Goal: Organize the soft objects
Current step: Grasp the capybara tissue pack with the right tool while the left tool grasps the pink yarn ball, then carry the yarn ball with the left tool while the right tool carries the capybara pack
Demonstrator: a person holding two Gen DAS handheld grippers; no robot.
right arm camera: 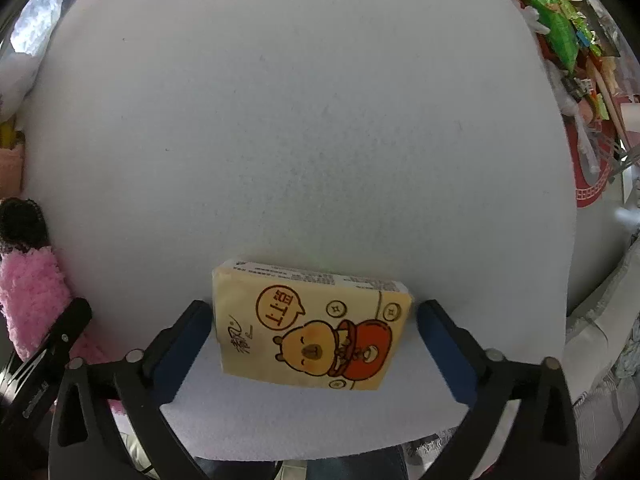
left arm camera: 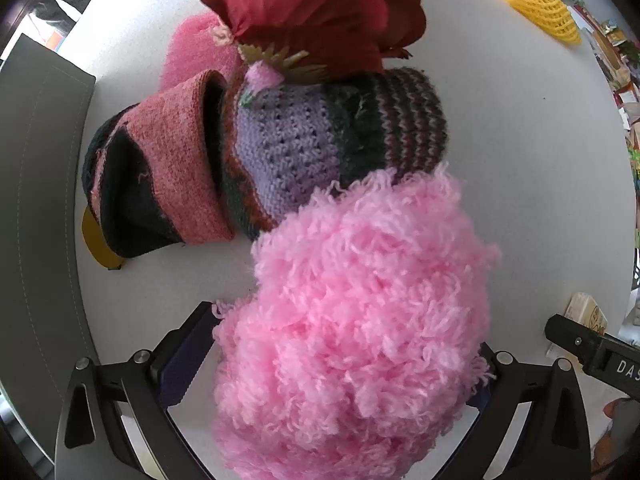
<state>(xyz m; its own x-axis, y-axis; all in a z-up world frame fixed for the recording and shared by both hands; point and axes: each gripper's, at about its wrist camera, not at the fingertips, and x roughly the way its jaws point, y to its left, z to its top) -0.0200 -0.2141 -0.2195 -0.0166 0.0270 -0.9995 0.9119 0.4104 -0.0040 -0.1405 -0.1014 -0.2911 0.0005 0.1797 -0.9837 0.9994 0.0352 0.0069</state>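
Pink fluffy yarn bundle point(left arm camera: 356, 320) sits clamped in the left gripper point(left arm camera: 332, 364), carried over the white table point(left arm camera: 520, 160) beside a heap of knitted pieces point(left arm camera: 264, 152) and a red cloth point(left arm camera: 312, 12), likely gathering the soft things in one spot. Right gripper point(right arm camera: 314, 340) stands fully apart, straddling a yellow tissue pack point(right arm camera: 312, 328) flat on the table, pads not pressing it.

White, faintly speckled desk point(right arm camera: 300, 120) under soft, even light. Dark grey stitched mat point(left arm camera: 36, 200) along its left edge. Colourful cluttered wrappers point(right arm camera: 560, 32) beyond the far right edge.
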